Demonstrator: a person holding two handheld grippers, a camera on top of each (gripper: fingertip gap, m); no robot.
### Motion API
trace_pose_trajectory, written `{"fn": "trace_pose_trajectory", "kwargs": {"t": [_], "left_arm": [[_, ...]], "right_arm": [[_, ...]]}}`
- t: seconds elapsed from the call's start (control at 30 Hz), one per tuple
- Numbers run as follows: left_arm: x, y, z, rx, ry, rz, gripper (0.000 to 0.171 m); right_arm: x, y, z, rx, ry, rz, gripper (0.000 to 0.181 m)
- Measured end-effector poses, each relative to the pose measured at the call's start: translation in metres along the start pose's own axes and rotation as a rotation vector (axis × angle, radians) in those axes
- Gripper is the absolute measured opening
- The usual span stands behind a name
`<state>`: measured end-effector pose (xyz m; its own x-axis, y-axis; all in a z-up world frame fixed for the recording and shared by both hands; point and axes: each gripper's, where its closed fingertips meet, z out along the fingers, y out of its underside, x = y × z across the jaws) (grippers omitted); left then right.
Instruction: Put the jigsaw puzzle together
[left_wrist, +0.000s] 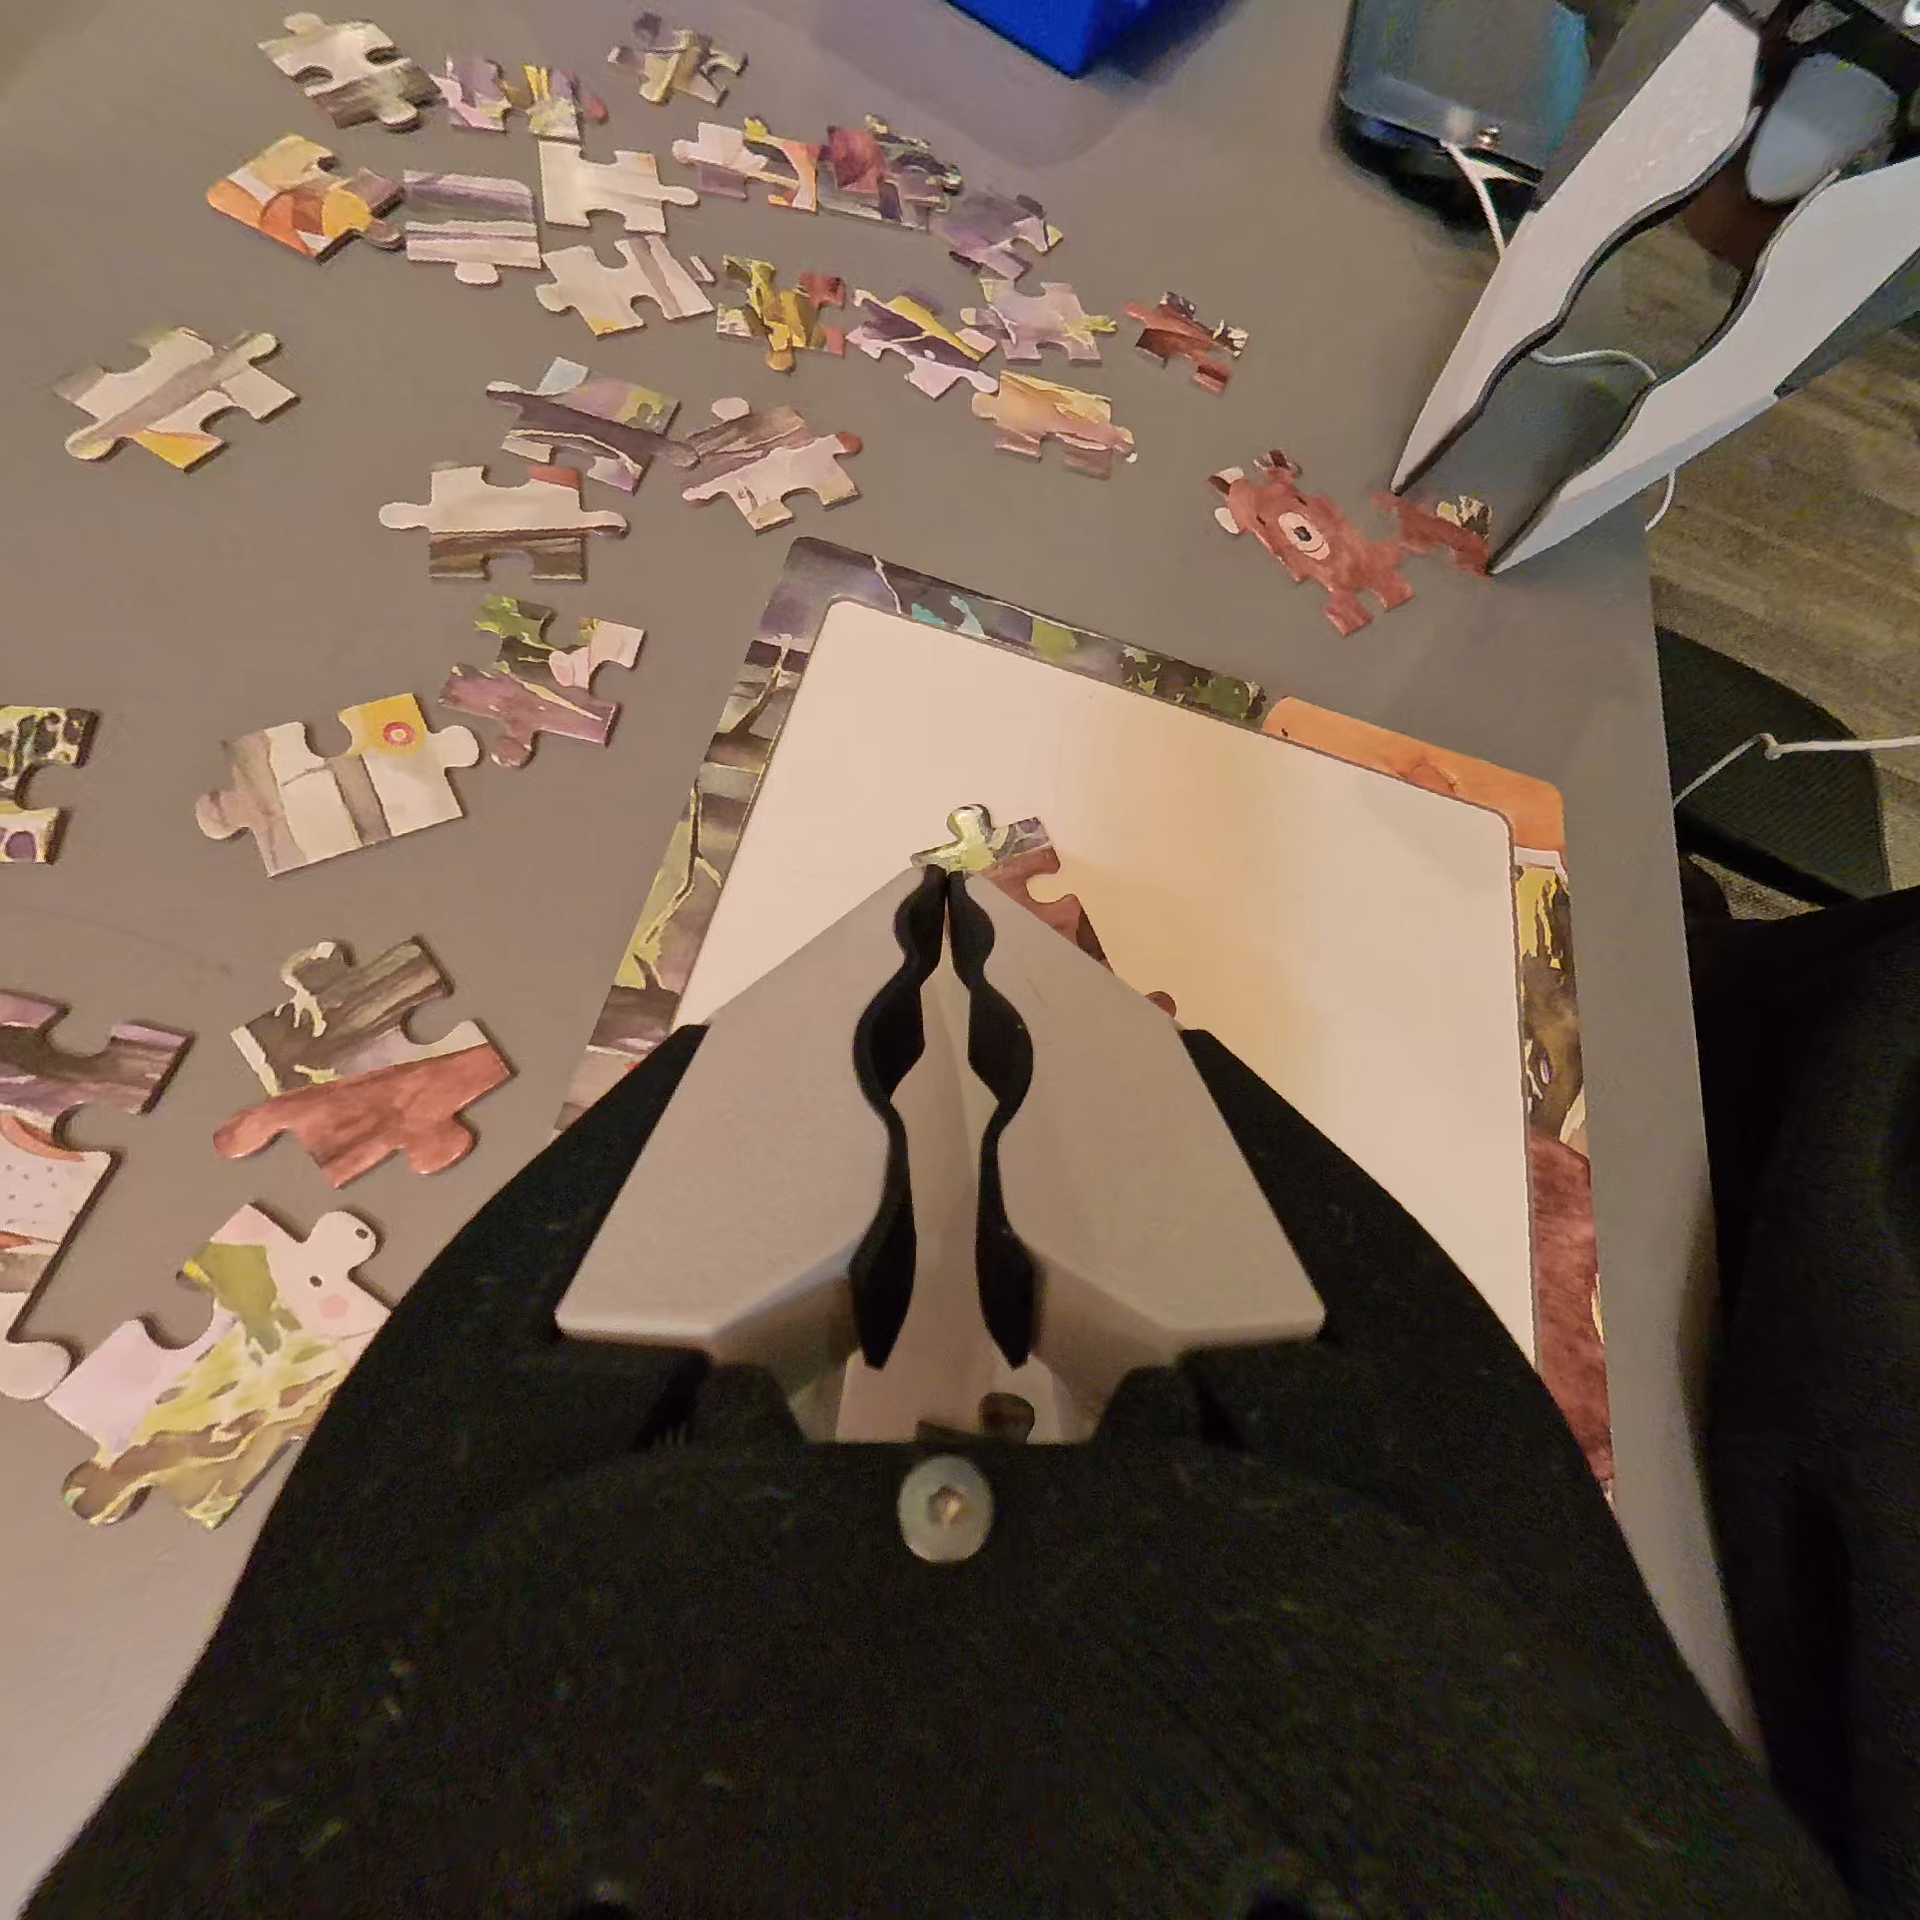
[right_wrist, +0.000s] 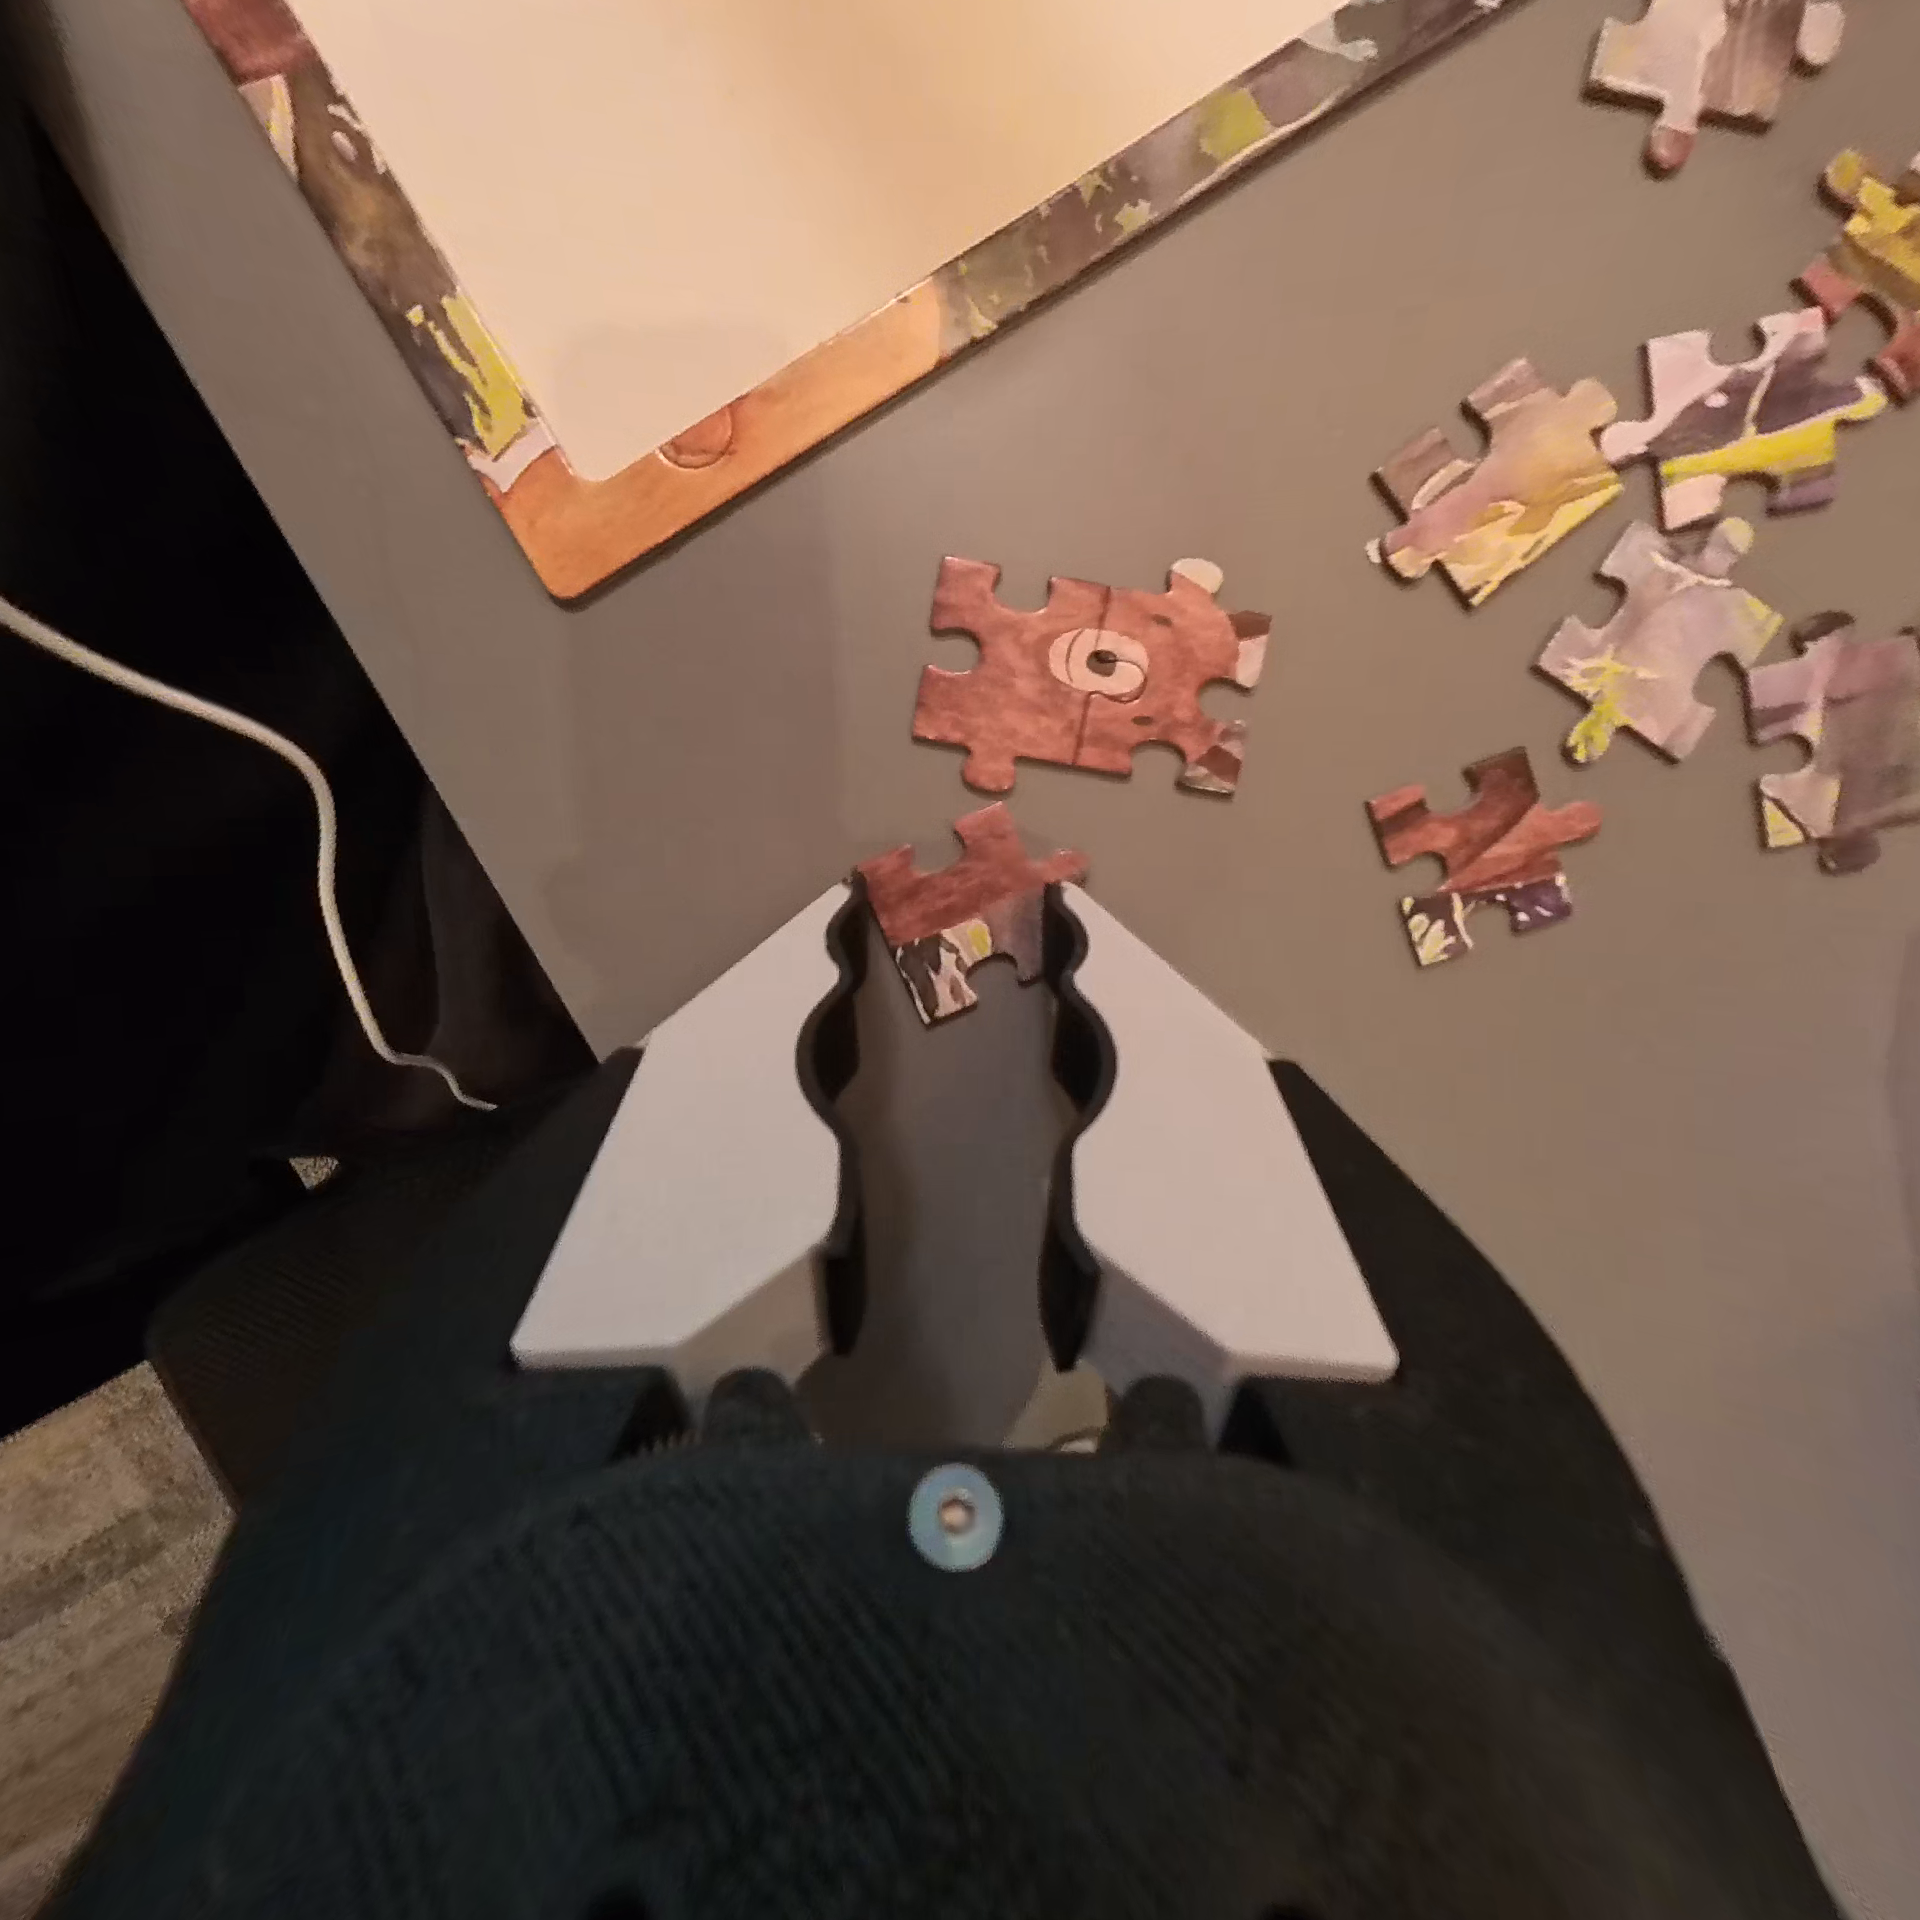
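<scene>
The left gripper (left_wrist: 948, 873) points forward and down over the puzzle tray (left_wrist: 1538, 805), in the middle of its view. Its jaws are pressed nearly together and pinch a thin puzzle piece (left_wrist: 982, 836) on edge; this greenish piece stands upright above the white inner field of the tray. The tray, with a painted border, lies at the right edge of the grey table (left_wrist: 364, 582).

The right gripper (right_wrist: 961, 894) is tilted down to the table just beside the orange corner of the tray. Its jaws stand wider apart, and between their tips sits a brown piece (right_wrist: 961, 883) with a dark lower part; the tips touch its two sides. Just beyond it, in the centre of the frame, lies a joined pair of brown pieces (right_wrist: 1091, 675) with a bear's face, flat on the table, a little apart from the held one.

Many loose pieces (left_wrist: 582, 312) are scattered over the upper left of the left wrist view.
</scene>
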<state>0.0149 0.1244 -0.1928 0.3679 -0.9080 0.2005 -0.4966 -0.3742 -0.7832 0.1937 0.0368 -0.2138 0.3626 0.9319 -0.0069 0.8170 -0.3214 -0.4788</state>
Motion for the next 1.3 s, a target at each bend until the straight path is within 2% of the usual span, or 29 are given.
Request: {"fn": "trace_pose_trajectory", "kwargs": {"t": [0.13,0.17,0.23,0.33,0.47,0.53,0.67,0.77,0.87,1.0,1.13,1.27,1.3], "left_arm": [[0.0,0.0,0.0,-0.003,-0.002,0.003,0.0],[0.0,0.0,0.0,-0.003,-0.003,0.004,0.0],[0.0,0.0,0.0,-0.003,-0.003,0.004,0.0],[0.0,0.0,0.0,-0.005,-0.004,0.004,0.0],[0.001,0.001,0.0,-0.005,0.0,0.005,0.0],[0.001,0.0,0.0,-0.005,0.001,0.008,0.0],[0.001,0.001,0.0,-0.005,-0.006,0.011,0.0],[0.001,0.001,0.0,-0.007,-0.002,0.007,0.0],[0.001,0.001,0.0,-0.009,0.003,0.002,0.0],[0.001,0.001,0.0,-0.008,0.001,0.003,0.0],[0.001,0.001,0.0,-0.008,-0.001,0.006,0.0],[0.001,0.002,0.0,-0.007,0.001,0.004,0.0],[0.001,0.002,0.0,-0.008,0.002,0.004,0.0]], "right_arm": [[0.006,0.0,-0.003,0.011,0.064,0.052,0.032],[0.007,-0.001,-0.004,0.021,0.076,0.071,0.01],[0.01,-0.006,-0.007,0.047,0.114,0.109,0.0],[0.006,-0.013,-0.009,0.048,0.114,0.156,0.013],[0.02,-0.01,-0.017,0.033,0.213,0.167,0.018],[0.037,0.0,-0.022,0.023,0.266,0.265,0.027],[0.05,0.017,-0.021,0.007,0.269,0.503,0.054],[0.056,0.021,-0.02,0.018,0.32,0.537,0.057],[0.055,0.02,-0.013,0.028,0.324,0.532,0.051],[0.055,0.016,-0.009,0.053,0.308,0.524,0.031],[0.054,0.016,-0.009,0.048,0.292,0.502,0.031],[0.039,0.006,-0.005,0.061,0.223,0.397,0.029],[0.033,0.0,-0.005,0.071,0.201,0.35,0.012]]}}
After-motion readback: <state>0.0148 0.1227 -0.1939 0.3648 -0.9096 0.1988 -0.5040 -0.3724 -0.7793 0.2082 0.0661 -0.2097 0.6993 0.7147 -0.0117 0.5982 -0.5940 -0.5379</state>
